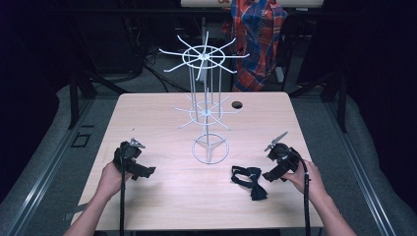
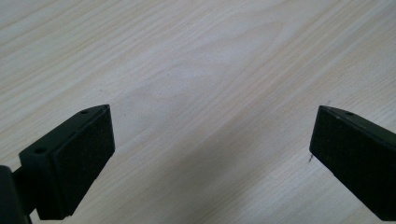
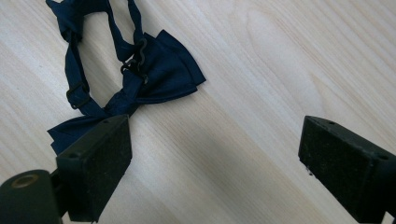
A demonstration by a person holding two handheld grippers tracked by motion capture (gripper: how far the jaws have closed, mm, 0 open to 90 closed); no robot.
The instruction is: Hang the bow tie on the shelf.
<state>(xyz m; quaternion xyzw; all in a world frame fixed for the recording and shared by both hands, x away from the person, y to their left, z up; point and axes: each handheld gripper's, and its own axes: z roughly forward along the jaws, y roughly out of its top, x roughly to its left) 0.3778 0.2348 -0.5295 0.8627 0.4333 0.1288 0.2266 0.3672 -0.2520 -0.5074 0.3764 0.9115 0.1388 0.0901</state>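
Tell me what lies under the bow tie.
The dark bow tie lies flat on the bare wooden table, strap looped beside it, near the right gripper. The right gripper view shows wood grain all around it; whatever its fabric covers cannot be seen.

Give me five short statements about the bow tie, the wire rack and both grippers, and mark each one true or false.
1. The bow tie lies flat on the table. True.
2. The right gripper is clamped on the bow tie. False: its jaws are apart with bare wood between them.
3. The left gripper is open. True.
4. The bow tie hangs from the white wire rack. False: the rack's arms are bare.
5. The bow tie lies nearer the left gripper. False: it lies beside the right one.
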